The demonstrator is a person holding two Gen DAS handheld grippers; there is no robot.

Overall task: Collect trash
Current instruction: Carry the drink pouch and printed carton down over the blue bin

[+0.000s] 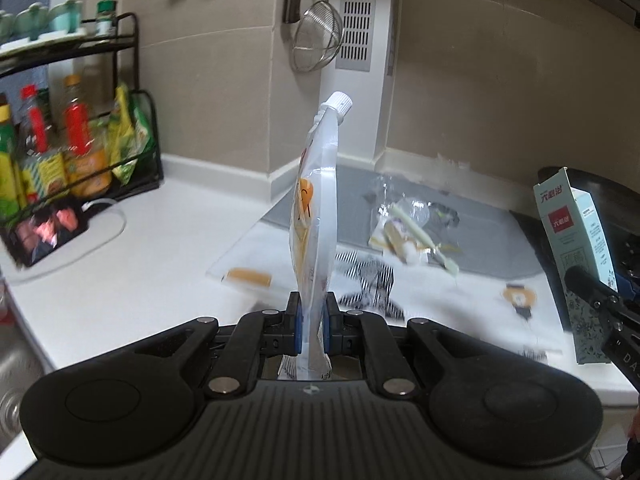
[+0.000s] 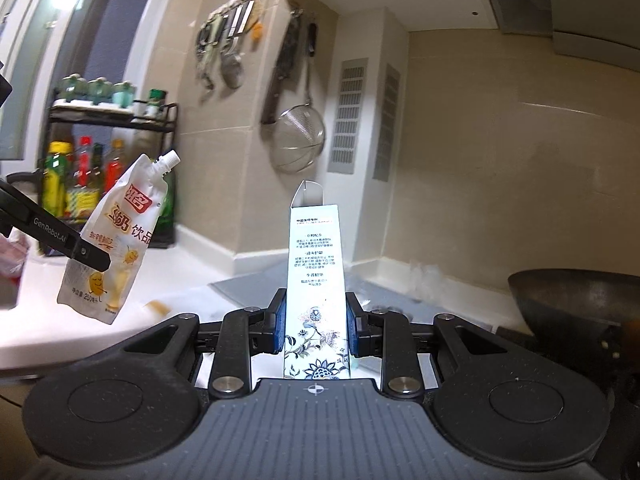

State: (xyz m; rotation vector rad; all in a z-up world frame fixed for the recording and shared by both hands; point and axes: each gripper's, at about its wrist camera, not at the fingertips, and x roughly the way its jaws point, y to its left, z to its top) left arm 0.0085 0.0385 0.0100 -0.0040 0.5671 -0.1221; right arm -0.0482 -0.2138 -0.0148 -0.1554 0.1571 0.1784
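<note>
My left gripper (image 1: 311, 322) is shut on a white drink pouch (image 1: 316, 208) with a screw cap, held upright above the counter; the pouch also shows in the right wrist view (image 2: 116, 236). My right gripper (image 2: 316, 326) is shut on a tall pale blue carton (image 2: 316, 276) with a flower print, its top flap open; the carton also shows in the left wrist view (image 1: 576, 240). On the white counter (image 1: 140, 264) lie clear plastic wrappers with sticks (image 1: 412, 232), a striped wrapper (image 1: 372, 280), an orange scrap (image 1: 248, 277) and a small round piece (image 1: 519, 296).
A black rack of sauce bottles (image 1: 68, 152) stands at the left, a phone (image 1: 48, 228) leaning below it. A grey mat (image 1: 480, 240) covers the counter's back. A strainer (image 1: 318, 40) hangs on the wall. A dark wok (image 2: 576, 300) sits at the right. A sink (image 1: 16, 360) lies at the far left.
</note>
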